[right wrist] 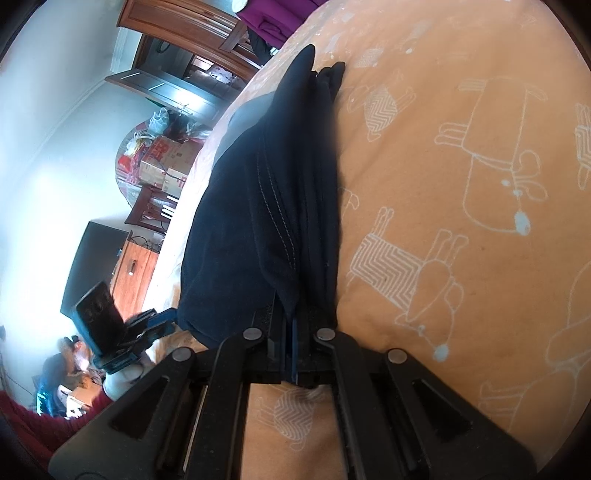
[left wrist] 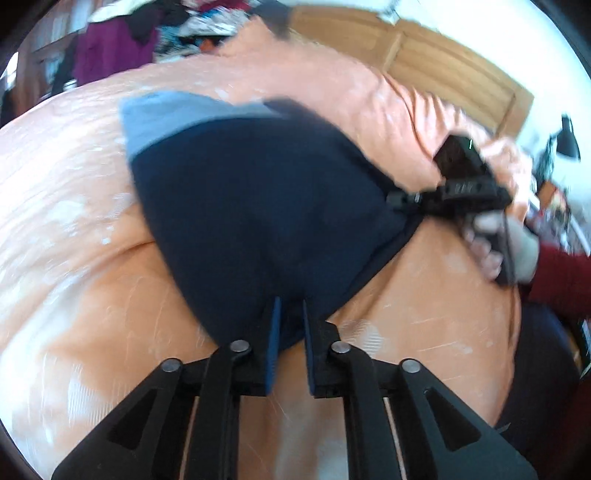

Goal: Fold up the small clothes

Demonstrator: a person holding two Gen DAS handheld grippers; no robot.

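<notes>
A dark navy garment (left wrist: 258, 206) lies on a bed under an orange cover (left wrist: 66, 229) printed with white line-drawn animals. A grey-blue band (left wrist: 159, 114) shows at the garment's far end in the left wrist view.

The left claw (left wrist: 291, 314) sits at the garment's near corner. Its two blue-padded fingers (left wrist: 274, 332) stand a narrow way apart, with the navy cloth running down between them. The view is blurred, and I cannot tell whether the pads actually press the fabric.

The right claw (right wrist: 291, 325) is closed tight on another corner of the same garment (right wrist: 280, 192). The cloth bunches into folds where it enters the pinched fingers, and a line of pale stitching (right wrist: 273, 206) runs along one fold. From there the garment stretches away across the cover (right wrist: 461, 184), toward the bed's far edge.

Each claw appears in the other's camera. From the left wrist, the right one (left wrist: 402, 199) grips the garment's right-hand corner, held by a hand (left wrist: 495, 243) in a red sleeve (left wrist: 561, 277). From the right wrist, the left one (right wrist: 162, 321) meets the garment's near-left corner.

Wooden furniture (right wrist: 192, 29) and cardboard boxes (right wrist: 162, 162) stand beyond the bed.
</notes>
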